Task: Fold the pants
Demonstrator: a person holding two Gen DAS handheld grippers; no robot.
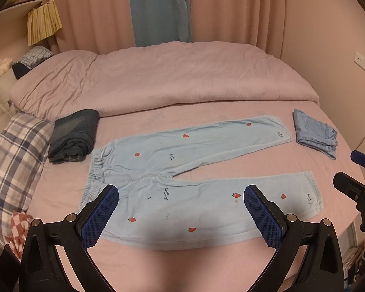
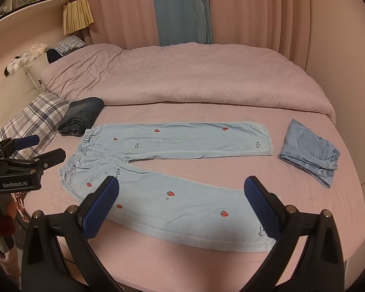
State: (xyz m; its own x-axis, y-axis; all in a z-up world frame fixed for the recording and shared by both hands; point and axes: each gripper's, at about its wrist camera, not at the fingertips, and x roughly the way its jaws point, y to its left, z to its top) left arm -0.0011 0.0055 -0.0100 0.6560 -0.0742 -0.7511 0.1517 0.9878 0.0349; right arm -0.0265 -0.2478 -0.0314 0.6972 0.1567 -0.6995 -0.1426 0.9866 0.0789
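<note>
Open pink bed (image 1: 182, 262) lies along the near edge, free for a pass. Between the spread legs of the pants (image 1: 182, 177) runs a bare wedge. Left, a dark folded garment (image 1: 73, 136) crowds the waistband; right, folded denim shorts (image 1: 314, 131) sit just beyond the cuffs. The duvet (image 1: 158, 80) banks up behind.

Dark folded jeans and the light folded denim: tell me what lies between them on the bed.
The strawberry pants lie spread flat between the dark folded jeans and light folded denim, clearest in the right wrist view.
</note>
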